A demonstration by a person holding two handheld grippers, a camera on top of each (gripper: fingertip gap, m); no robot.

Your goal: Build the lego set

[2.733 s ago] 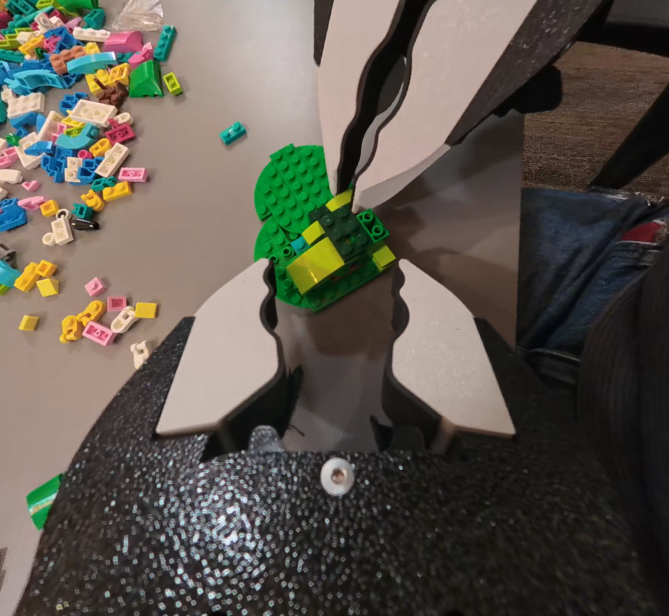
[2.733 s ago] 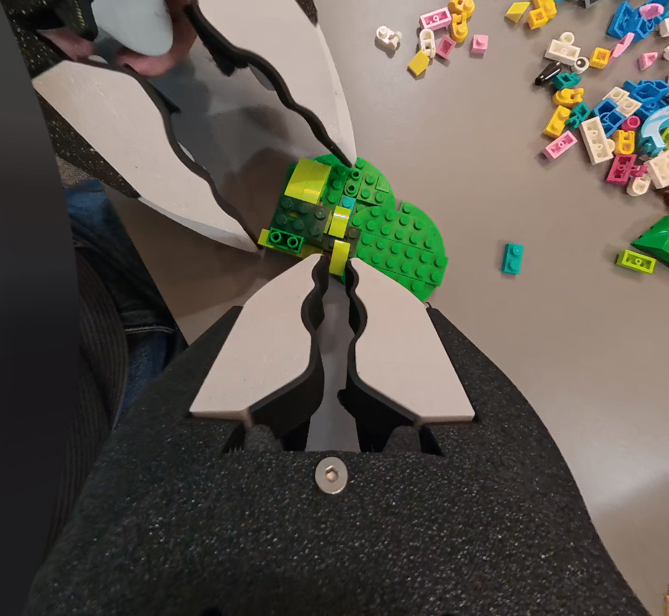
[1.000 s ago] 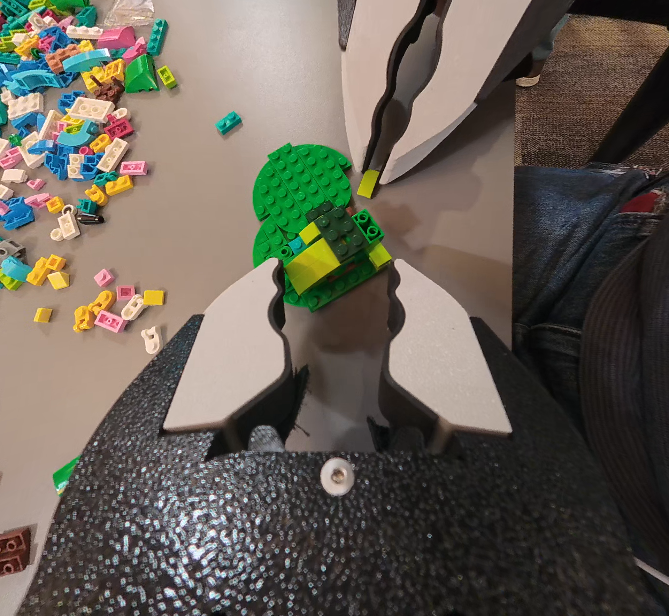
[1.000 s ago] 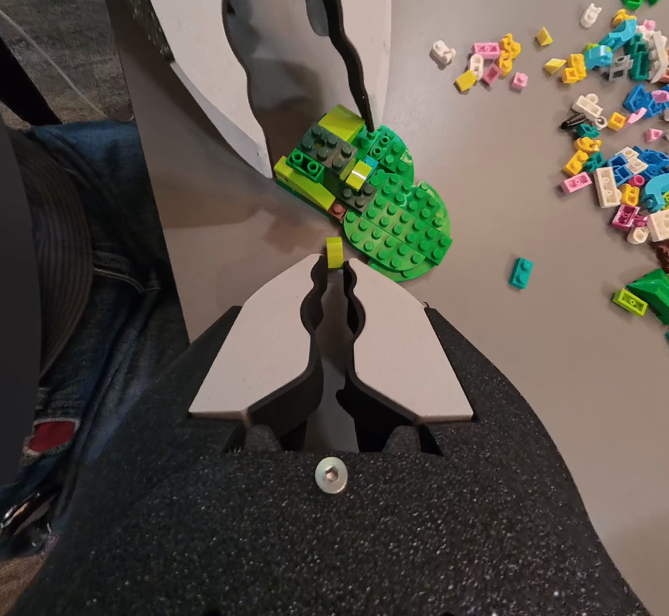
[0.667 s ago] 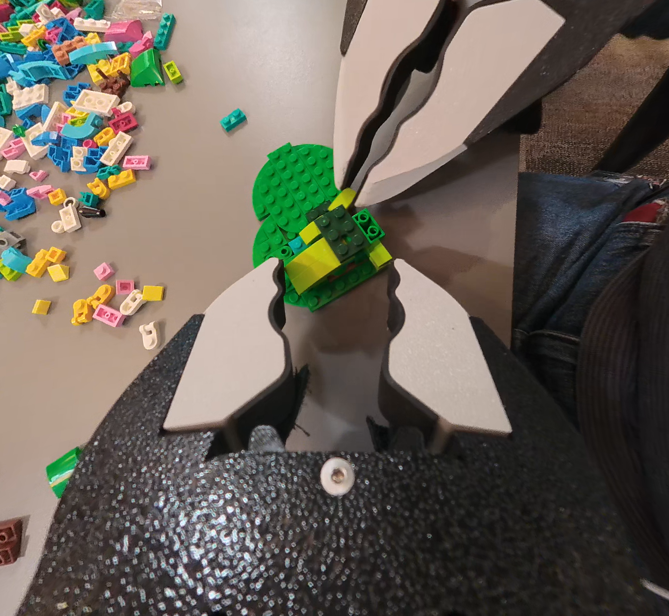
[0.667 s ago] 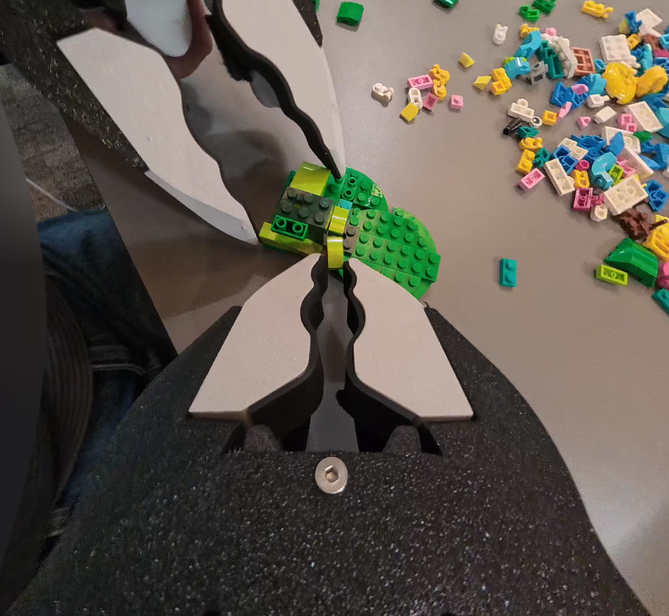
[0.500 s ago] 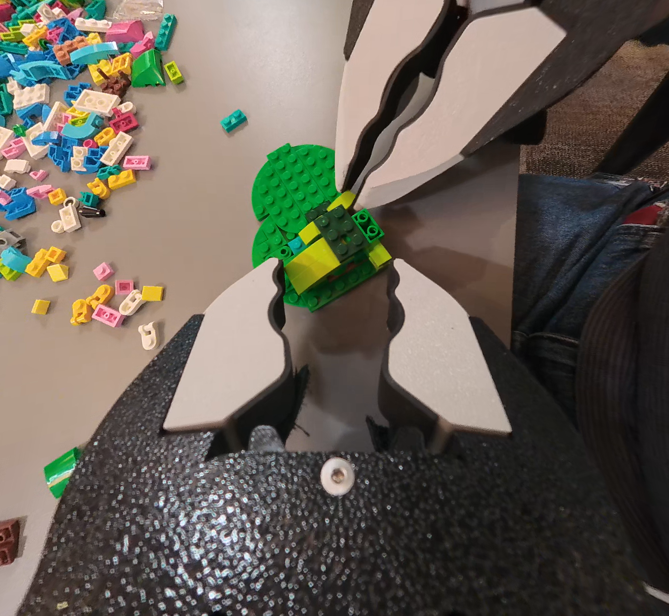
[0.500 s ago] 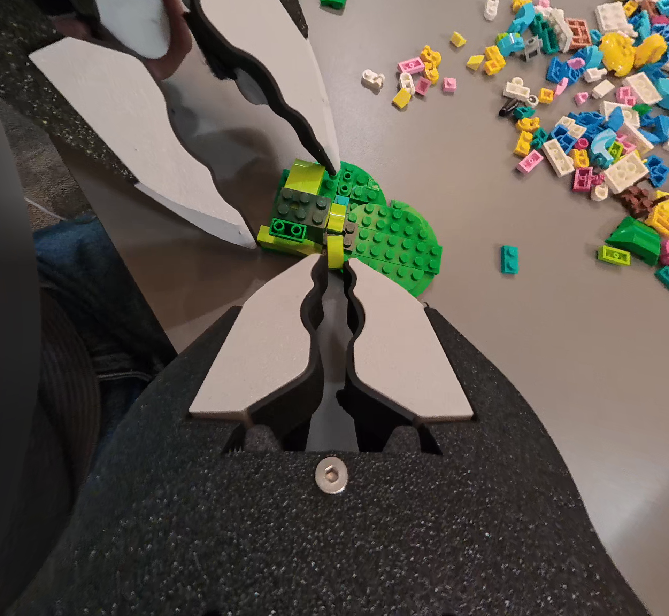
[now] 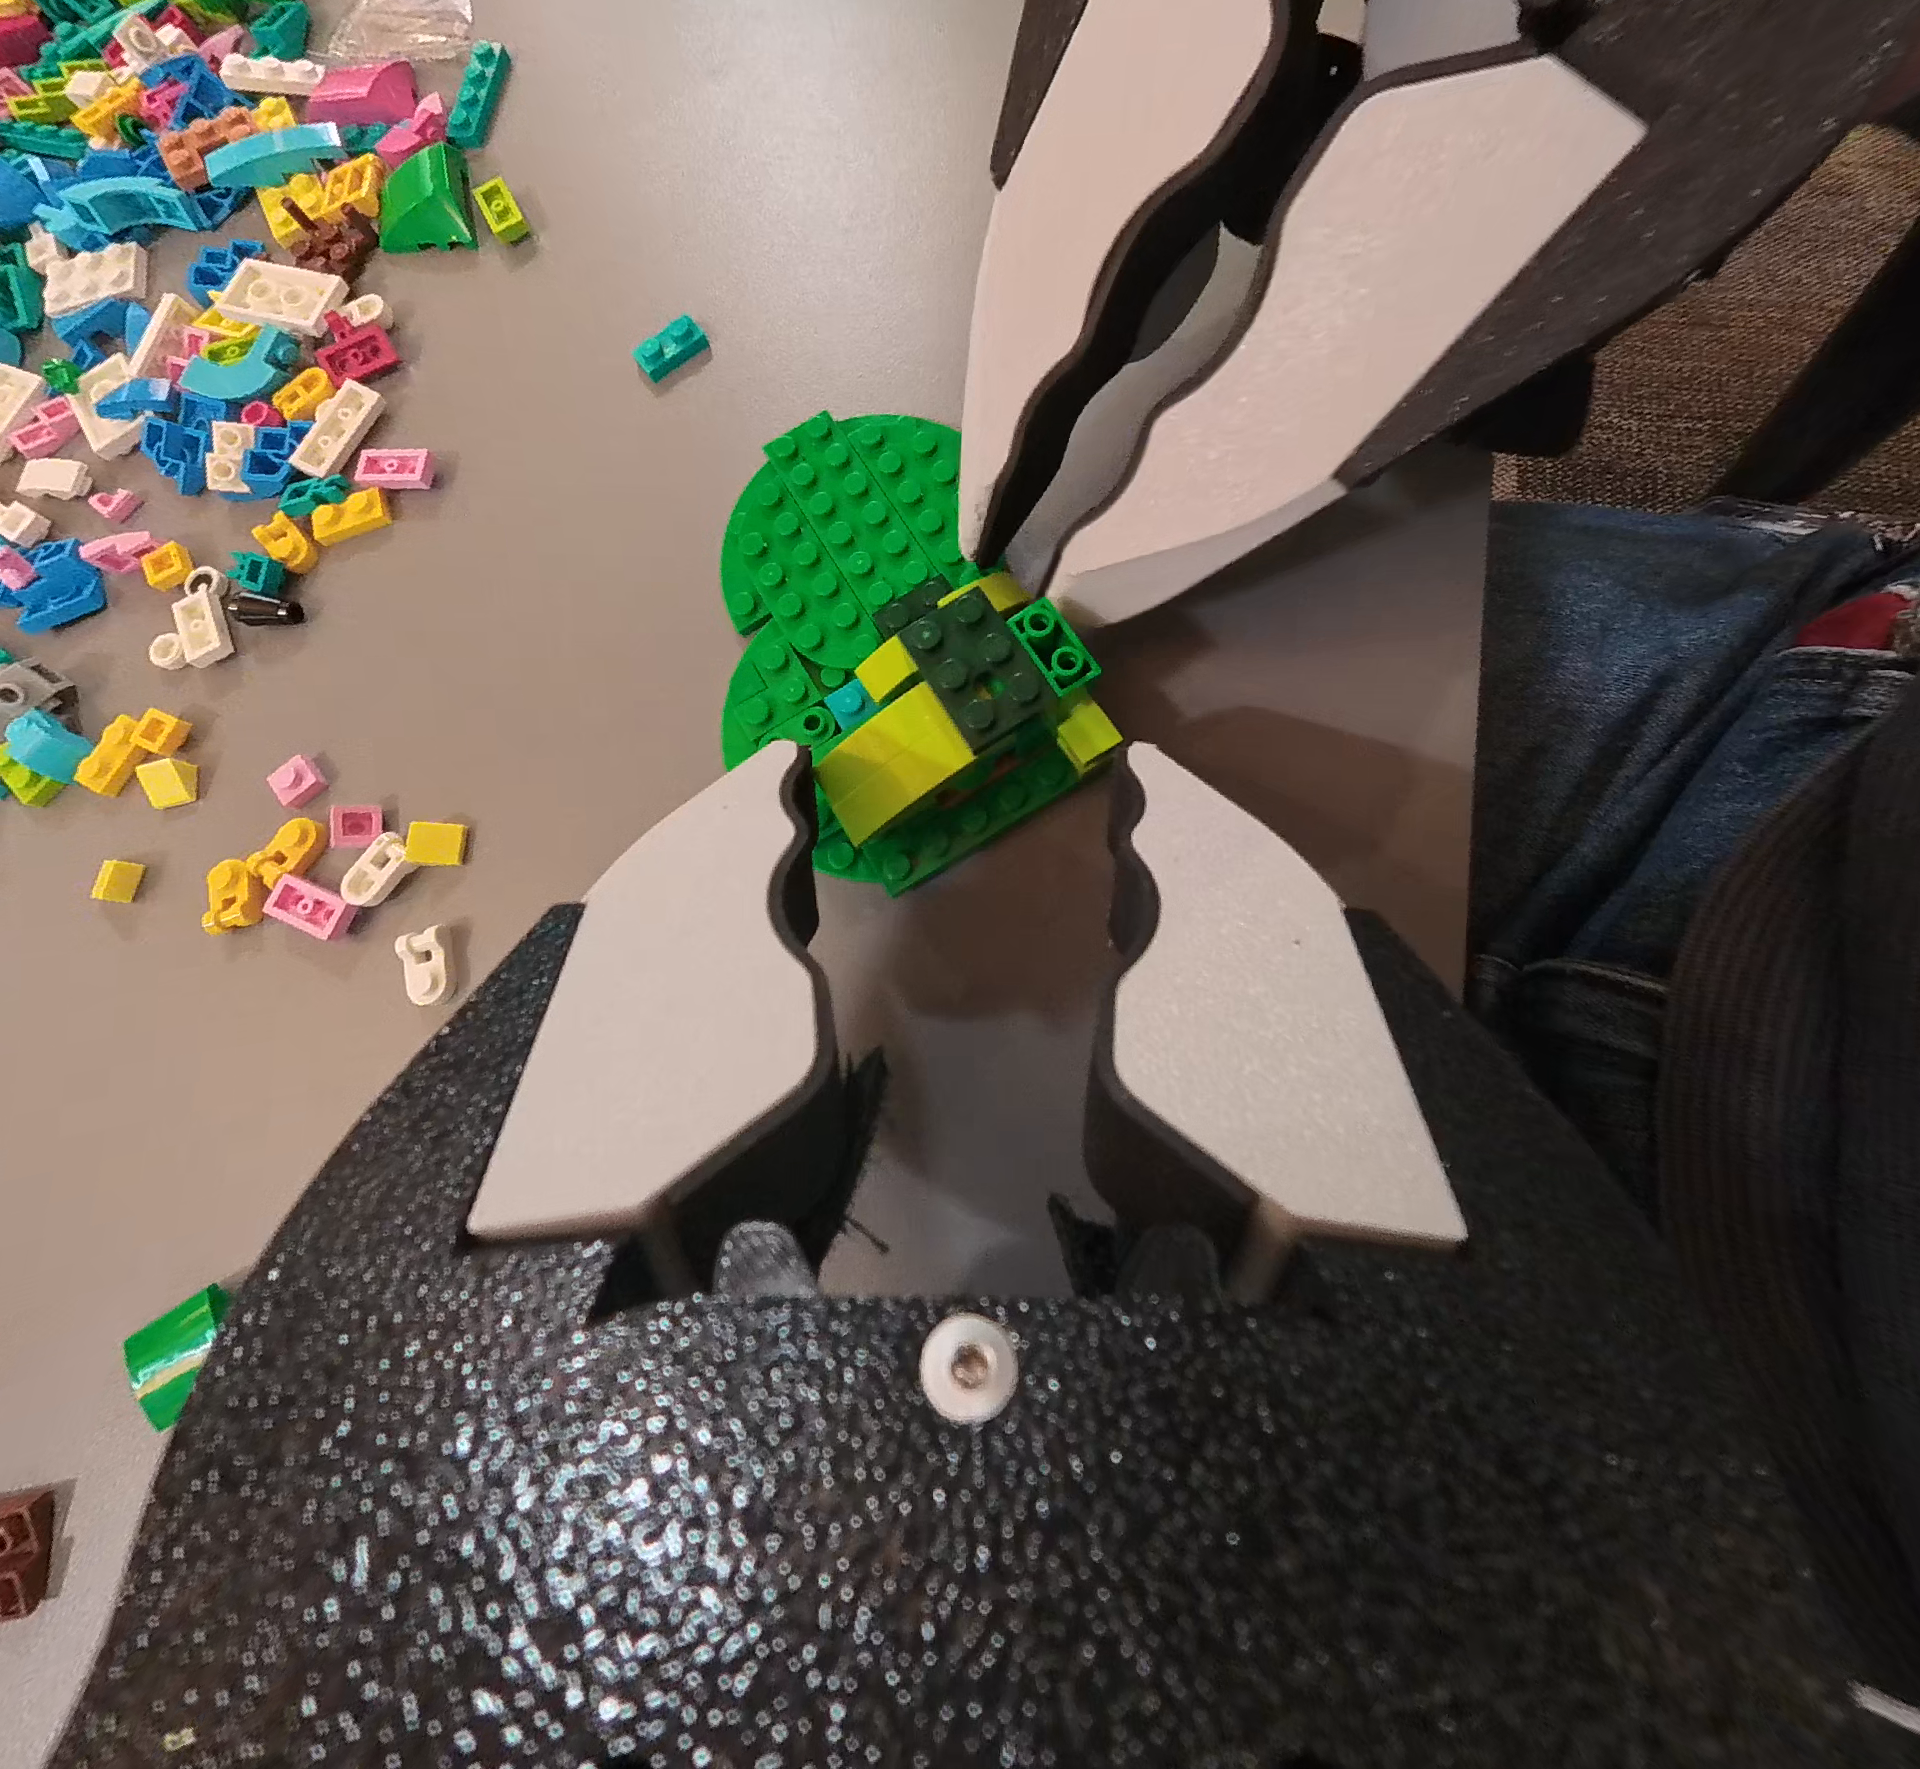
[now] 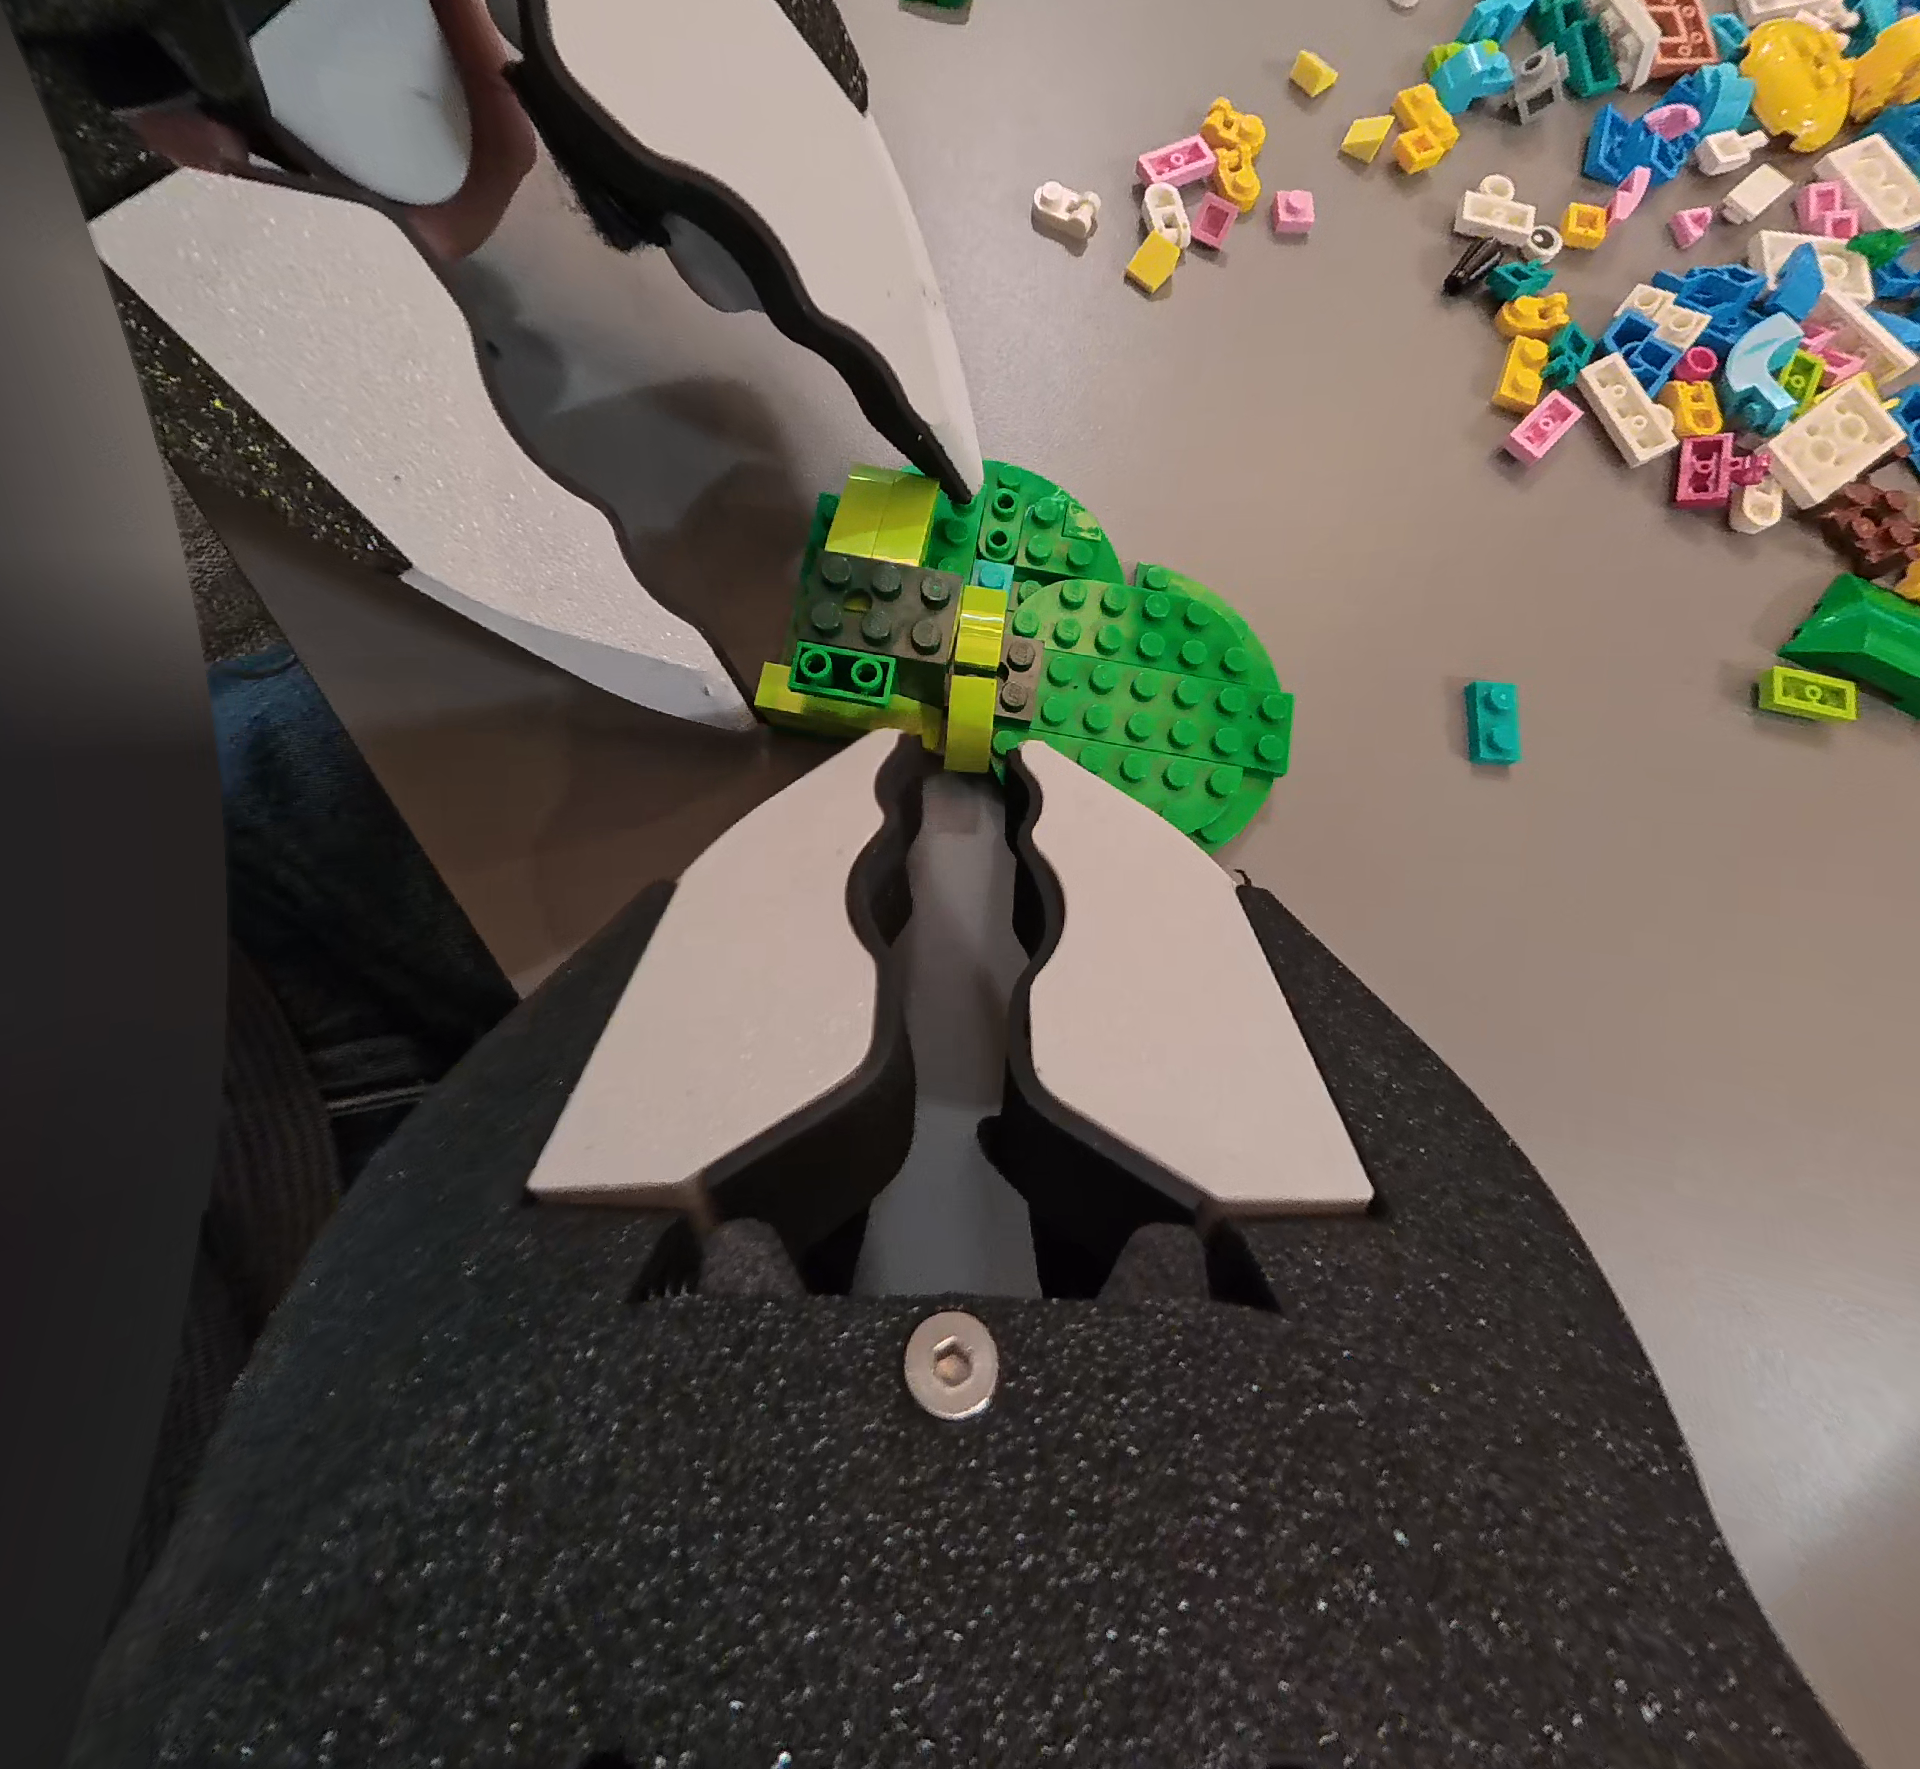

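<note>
The green lego build (image 9: 831, 535) lies on the grey table: round green plates with a dark green plate and lime slopes on top. My left gripper (image 9: 956, 774) is open and straddles the build's near end, its fingertips (image 9: 790, 769) beside the lime slope. My right gripper (image 10: 961, 748) is shut on a small lime piece (image 10: 971, 722) and holds it against the build's edge (image 10: 1143, 680), in line with a lime tile on top. In the left wrist view the right gripper (image 9: 1013, 566) comes in from above. In the right wrist view the left gripper (image 10: 847, 597) brackets the build's far side.
A pile of loose coloured bricks (image 9: 156, 265) lies at the table's far side, also in the right wrist view (image 10: 1714, 265). A teal brick (image 9: 672, 348) lies alone near the build. A person's leg in jeans (image 9: 1662, 680) is at the table edge. Less than 4 cm separates the two grippers' tips. The teal brick (image 9: 672, 348) sits 9 centimetres or so from the ends of my right fingers. My right wrist view (image 10: 1483, 721) looks at it from another angle.
A second ago my right gripper held the lime piece off the build, above bare table. It has moved in and now holds the piece on the build's edge. The left gripper stayed put.
</note>
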